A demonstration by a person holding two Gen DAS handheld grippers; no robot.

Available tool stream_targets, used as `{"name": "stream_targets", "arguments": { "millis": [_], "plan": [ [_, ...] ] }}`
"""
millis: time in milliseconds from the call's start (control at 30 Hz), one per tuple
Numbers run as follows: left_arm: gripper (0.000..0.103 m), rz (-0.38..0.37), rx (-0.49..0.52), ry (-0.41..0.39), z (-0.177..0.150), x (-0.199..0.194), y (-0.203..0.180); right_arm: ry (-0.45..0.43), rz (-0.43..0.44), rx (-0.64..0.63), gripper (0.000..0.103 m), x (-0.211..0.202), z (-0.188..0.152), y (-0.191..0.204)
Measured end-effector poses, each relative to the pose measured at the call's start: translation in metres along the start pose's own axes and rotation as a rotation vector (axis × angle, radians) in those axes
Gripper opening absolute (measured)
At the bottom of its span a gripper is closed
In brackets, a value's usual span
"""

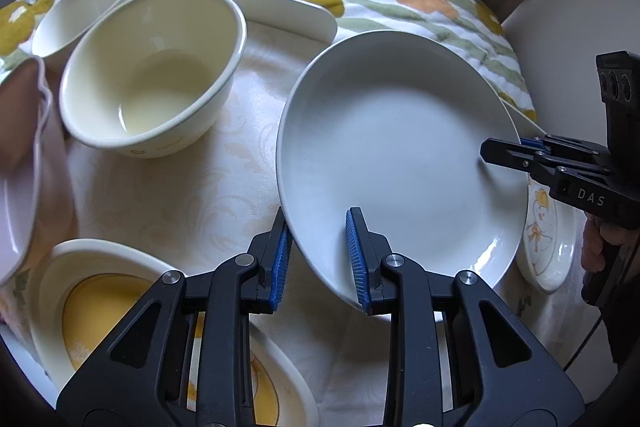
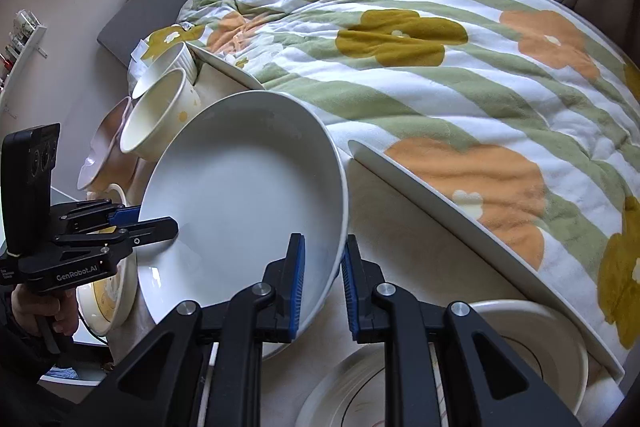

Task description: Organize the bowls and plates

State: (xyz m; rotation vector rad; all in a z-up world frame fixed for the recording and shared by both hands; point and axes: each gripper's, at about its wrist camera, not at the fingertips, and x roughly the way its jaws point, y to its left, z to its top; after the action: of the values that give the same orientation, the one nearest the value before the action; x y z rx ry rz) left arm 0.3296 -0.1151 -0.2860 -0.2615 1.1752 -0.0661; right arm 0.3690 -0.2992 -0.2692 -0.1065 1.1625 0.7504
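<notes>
A large white deep plate [image 1: 392, 147] [image 2: 240, 207] is tilted over the cream tablecloth [image 1: 192, 187]. My left gripper [image 1: 320, 259] is shut on its near rim, one blue pad inside the plate and one outside. In the right wrist view my right gripper [image 2: 323, 283] is shut on the opposite rim in the same way. Each gripper also shows in the other's view, the right gripper [image 1: 504, 151] at the plate's right edge and the left gripper [image 2: 160, 223] at its left edge. A cream bowl [image 1: 152, 75] stands left of the plate.
A white ramekin [image 1: 84, 11], a pink bowl [image 1: 20, 167] and a yellow-lined bowl [image 1: 100, 303] crowd the left. A small painted dish [image 1: 548, 239] lies under the plate's right side. Long white plates [image 2: 460, 211] lean against a floral quilt [image 2: 440, 67]. More white dishes [image 2: 540, 339] sit near right.
</notes>
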Motion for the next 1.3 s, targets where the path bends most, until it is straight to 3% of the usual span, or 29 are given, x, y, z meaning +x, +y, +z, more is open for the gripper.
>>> {"name": "stream_targets", "arguments": {
  "millis": [333,700,1000,1300],
  "plan": [
    [0.024,-0.04,0.07,-0.075,-0.008,-0.068,0.007,-0.047,-0.031,0.036,0.017,-0.04,-0.012,0.041],
    [0.024,-0.079,0.202,-0.067,-0.038,-0.135,0.069,-0.087,-0.076,0.155,0.017,-0.054,-0.045,0.137],
    [0.024,-0.123,0.271,0.034,-0.067,-0.123,0.132,-0.072,-0.102,0.317,0.017,-0.015,-0.077,0.191],
    [0.024,-0.135,0.327,0.125,-0.088,-0.093,0.152,-0.033,-0.168,0.389,0.017,0.008,-0.097,0.209]
  ]
}}
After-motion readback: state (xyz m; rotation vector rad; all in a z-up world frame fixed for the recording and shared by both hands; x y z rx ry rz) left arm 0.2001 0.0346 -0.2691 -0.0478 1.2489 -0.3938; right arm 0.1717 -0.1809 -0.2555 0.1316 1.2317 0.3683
